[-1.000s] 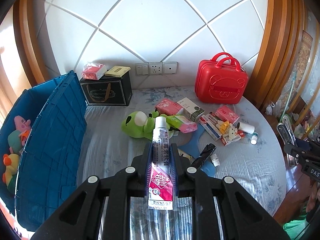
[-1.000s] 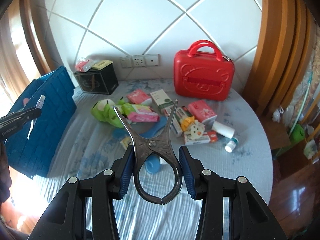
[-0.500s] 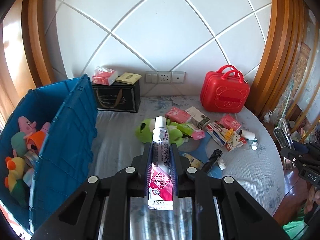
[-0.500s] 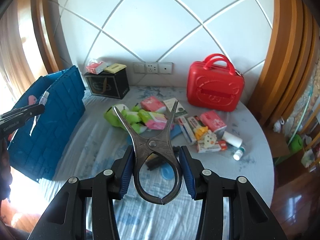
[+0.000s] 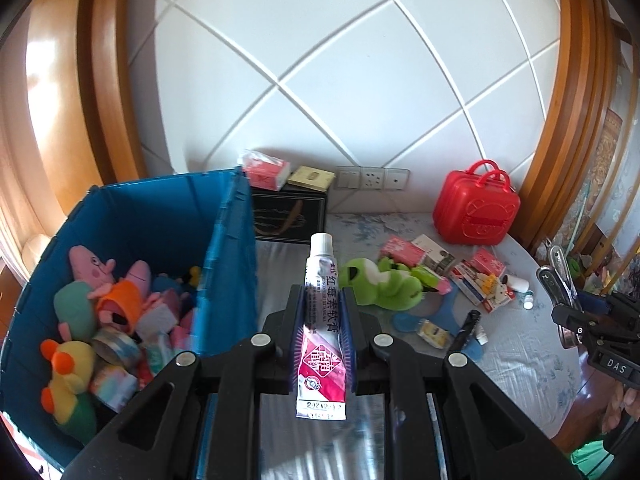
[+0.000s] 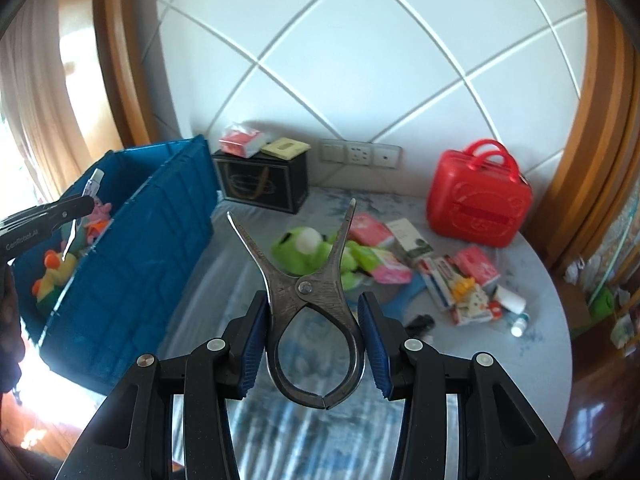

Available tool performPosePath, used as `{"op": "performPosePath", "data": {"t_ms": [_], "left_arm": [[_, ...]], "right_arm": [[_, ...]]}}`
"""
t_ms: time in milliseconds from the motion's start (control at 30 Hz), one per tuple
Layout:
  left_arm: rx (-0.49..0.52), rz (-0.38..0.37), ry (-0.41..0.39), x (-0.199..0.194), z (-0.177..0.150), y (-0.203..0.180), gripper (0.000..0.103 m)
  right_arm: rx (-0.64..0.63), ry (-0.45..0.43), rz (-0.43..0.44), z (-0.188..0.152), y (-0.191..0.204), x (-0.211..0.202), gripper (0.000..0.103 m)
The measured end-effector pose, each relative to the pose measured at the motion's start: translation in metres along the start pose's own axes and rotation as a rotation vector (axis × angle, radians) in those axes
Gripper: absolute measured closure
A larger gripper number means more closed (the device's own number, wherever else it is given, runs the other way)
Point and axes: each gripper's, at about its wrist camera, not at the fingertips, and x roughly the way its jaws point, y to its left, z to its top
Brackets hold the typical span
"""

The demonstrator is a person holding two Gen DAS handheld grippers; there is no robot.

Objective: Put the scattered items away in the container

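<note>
Red-and-white print runs the length of the ointment tube (image 5: pixel 322 320) pinched between the blue pads of the left hand-held gripper (image 5: pixel 322 332): large Chinese characters down the white upper half, a white-on-pink diamond emblem lower down, and a stamped code on the flat crimped end that is too small to read. Its white cap points up and forward, beside the near corner of the blue crate (image 5: pixel 230 264), whose open top shows plush toys (image 5: pixel 104 280) piled inside. On the right edge of that view the other tool carries a small tag reading "DAS". The right hand-held gripper (image 6: pixel 316 344) clamps the looped handles of a pair of dark metal pliers (image 6: pixel 308 280), tips spread in a V toward the wall. At the left of the right wrist view the left tool's side reads "GenRobot.AI", held over the crate. Both tools tilt downward over the striped, floral-printed bed (image 6: pixel 532 344), with a bare strip of sheet between the crate wall and the scattered heap: a green frog plush (image 6: pixel 304 250), pink packets, small boxes and a red case (image 6: pixel 478 200) by the headboard.
</note>
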Motion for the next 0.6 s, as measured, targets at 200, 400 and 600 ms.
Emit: {"op": "performPosePath", "data": {"t_ms": [200, 400, 600], "left_arm": [[-0.012, 0.009, -0.011, -0.006, 0.001, 0.049, 0.086], [-0.035, 0.024, -0.022, -0.016, -0.002, 0.096, 0.086], [-0.072, 0.06, -0.021, -0.025, -0.012, 0.141, 0.086]], "right_arm": [[-0.022, -0.007, 0.012, 0.013, 0.053, 0.009, 0.059], [-0.058, -0.008, 0.038, 0.025, 0.105, 0.017, 0.059], [-0.115, -0.01, 0.081, 0.034, 0.156, 0.021, 0.059]]}}
